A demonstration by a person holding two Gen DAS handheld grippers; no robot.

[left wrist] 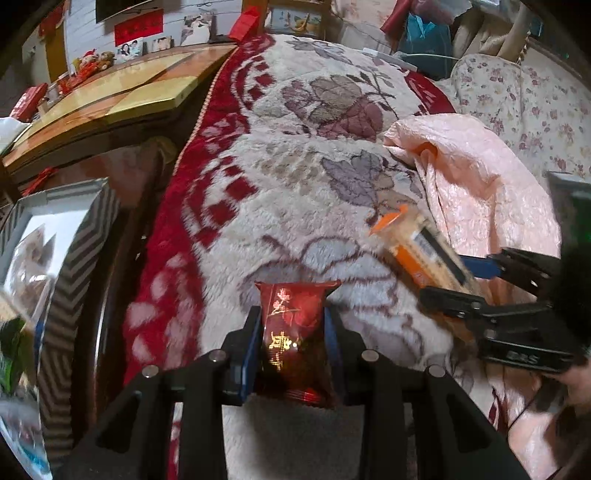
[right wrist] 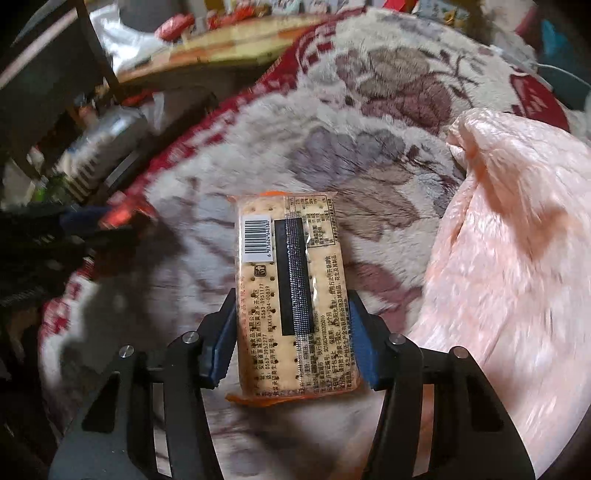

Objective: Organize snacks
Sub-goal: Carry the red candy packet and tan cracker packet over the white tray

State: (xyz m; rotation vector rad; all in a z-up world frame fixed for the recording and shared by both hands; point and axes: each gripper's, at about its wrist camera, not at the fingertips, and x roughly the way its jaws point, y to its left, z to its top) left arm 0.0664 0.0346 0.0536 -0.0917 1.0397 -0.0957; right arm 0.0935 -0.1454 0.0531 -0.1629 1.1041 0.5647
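Both claws loaded above the floral fleece blanket (left wrist: pixel 295 177).
My left claw (left wrist: pixel 293 332) clamps a red foil snack packet (left wrist: pixel 295 325); my right claw (right wrist: pixel 293 332) grips a clear-wrapped cracker pack (right wrist: pixel 291 295) edgewise, apparently for sorting.

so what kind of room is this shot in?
Looks like a lived-in home room, probably a living room or bedroom: a plush floral blanket covering a soft surface, a wooden table cluttered with snacks, and photos and red decorations on the wall.
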